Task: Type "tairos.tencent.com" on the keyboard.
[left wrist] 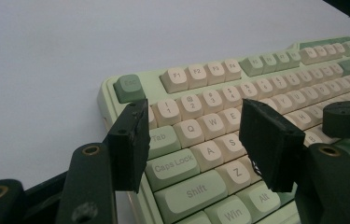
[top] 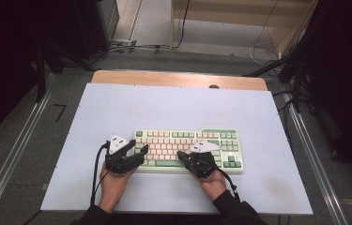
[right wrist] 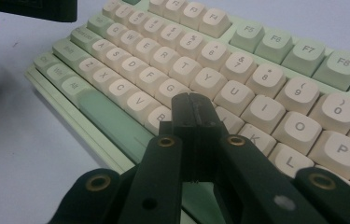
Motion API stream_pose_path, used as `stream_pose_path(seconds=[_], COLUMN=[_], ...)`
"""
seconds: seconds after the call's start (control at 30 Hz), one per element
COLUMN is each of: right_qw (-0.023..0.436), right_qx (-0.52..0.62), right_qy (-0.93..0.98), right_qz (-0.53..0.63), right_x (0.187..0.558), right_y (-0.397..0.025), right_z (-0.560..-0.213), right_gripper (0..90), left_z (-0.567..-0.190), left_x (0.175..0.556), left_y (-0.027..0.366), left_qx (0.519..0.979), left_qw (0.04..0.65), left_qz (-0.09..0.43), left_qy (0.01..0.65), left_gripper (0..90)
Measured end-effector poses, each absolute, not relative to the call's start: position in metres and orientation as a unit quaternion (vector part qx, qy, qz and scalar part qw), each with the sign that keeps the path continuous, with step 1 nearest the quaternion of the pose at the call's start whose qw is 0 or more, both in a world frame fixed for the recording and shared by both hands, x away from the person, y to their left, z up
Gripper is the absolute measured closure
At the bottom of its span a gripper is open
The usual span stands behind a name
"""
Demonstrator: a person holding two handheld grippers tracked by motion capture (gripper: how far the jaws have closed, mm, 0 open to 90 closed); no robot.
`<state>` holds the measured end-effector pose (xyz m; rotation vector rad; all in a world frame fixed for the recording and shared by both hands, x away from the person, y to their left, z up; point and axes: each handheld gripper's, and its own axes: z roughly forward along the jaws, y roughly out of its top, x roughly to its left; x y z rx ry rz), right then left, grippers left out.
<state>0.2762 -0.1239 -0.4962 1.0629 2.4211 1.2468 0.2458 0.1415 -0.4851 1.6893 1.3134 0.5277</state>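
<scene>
The keyboard (top: 187, 150) lies under both tongs; left tongs (left wrist: 191, 135) gape wide; right tongs (right wrist: 192, 109) are pressed closed, empty.

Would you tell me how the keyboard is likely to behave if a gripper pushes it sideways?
The keyboard looks stiff, so it would probably slide whole. It lies flat and low on the smooth white table, so tipping seems unlikely. A push near one end might pivot it.

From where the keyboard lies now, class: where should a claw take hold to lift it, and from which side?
Grip the keyboard's short left end, coming from the left with the open left claw: the case is flat, low and wide, and that edge is bare.
</scene>
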Motion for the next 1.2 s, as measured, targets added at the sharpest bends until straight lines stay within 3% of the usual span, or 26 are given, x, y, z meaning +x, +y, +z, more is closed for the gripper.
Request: stream_pose_path(seconds=[0.27,0.4,0.5,0.57,0.67,0.87,1.2], right_qw=[0.102,0.098,0.109,0.12,0.135,0.15,0.159], right_qx=[0.368,0.371,0.382,0.392,0.408,0.435,0.447], right_qy=[0.823,0.81,0.797,0.788,0.775,0.761,0.755], right_qz=[0.42,0.443,0.455,0.459,0.463,0.458,0.452], right_x=[0.278,0.279,0.282,0.285,0.289,0.293,0.291], right_y=[-0.125,-0.132,-0.143,-0.153,-0.167,-0.186,-0.196], right_z=[-0.497,-0.49,-0.482,-0.478,-0.474,-0.473,-0.473], right_gripper=[87.4,69.8,48.3,39.8,32.2,29.6,29.8], left_z=[-0.485,-0.485,-0.485,-0.485,-0.484,-0.484,-0.487], left_x=[0.246,0.246,0.245,0.245,0.244,0.246,0.25], left_y=[0.141,0.141,0.141,0.141,0.14,0.132,0.113], left_qx=[0.686,0.686,0.687,0.688,0.689,0.713,0.742], left_qw=[0.45,0.45,0.451,0.451,0.458,0.464,0.457], left_qz=[0.213,0.212,0.211,0.211,0.21,0.184,0.157], left_qy=[0.531,0.53,0.53,0.529,0.521,0.493,0.466], left_gripper=[43.3,43.2,43.3,43.5,57.4,90.0,90.0])
